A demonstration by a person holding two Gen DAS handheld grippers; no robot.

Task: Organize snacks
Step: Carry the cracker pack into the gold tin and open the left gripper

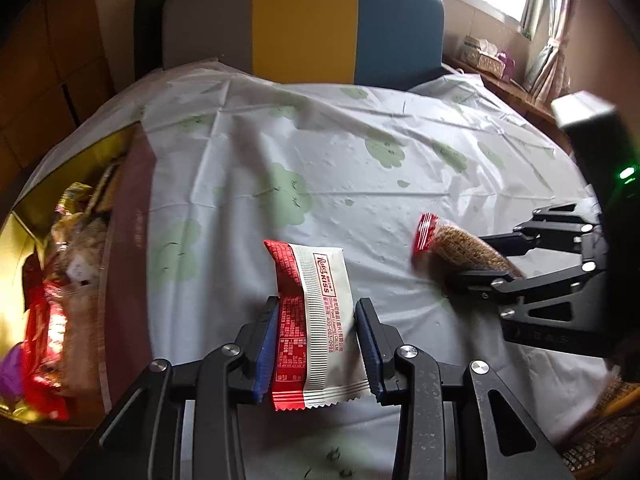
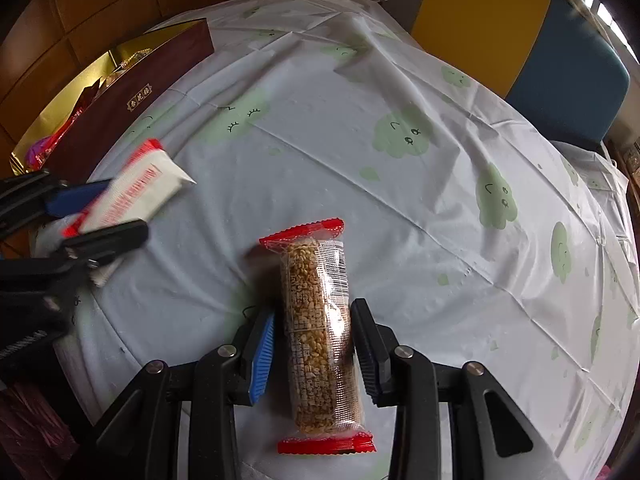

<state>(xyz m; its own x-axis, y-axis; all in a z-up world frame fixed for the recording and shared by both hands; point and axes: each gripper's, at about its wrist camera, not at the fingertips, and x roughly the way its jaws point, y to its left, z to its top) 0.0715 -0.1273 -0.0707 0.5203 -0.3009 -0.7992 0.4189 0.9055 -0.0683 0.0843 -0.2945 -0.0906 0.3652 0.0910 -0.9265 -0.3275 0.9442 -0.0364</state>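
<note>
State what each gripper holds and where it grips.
Left gripper clamps the white-and-red packet across its lower half. Right gripper clamps the grain bar at mid-length, jaws on its long sides.

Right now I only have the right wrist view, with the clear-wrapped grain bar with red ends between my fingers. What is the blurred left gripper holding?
Observer: A red and white flat snack packet, printed "KISS", between the left gripper fingers.
Operator: What's inside the dark red box?
Observer: The dark red box with gold lining holds several wrapped snacks, red and gold ones.
Operator: Anything behind the table?
Observer: A grey, yellow and blue chair back, and a window beyond.
</note>
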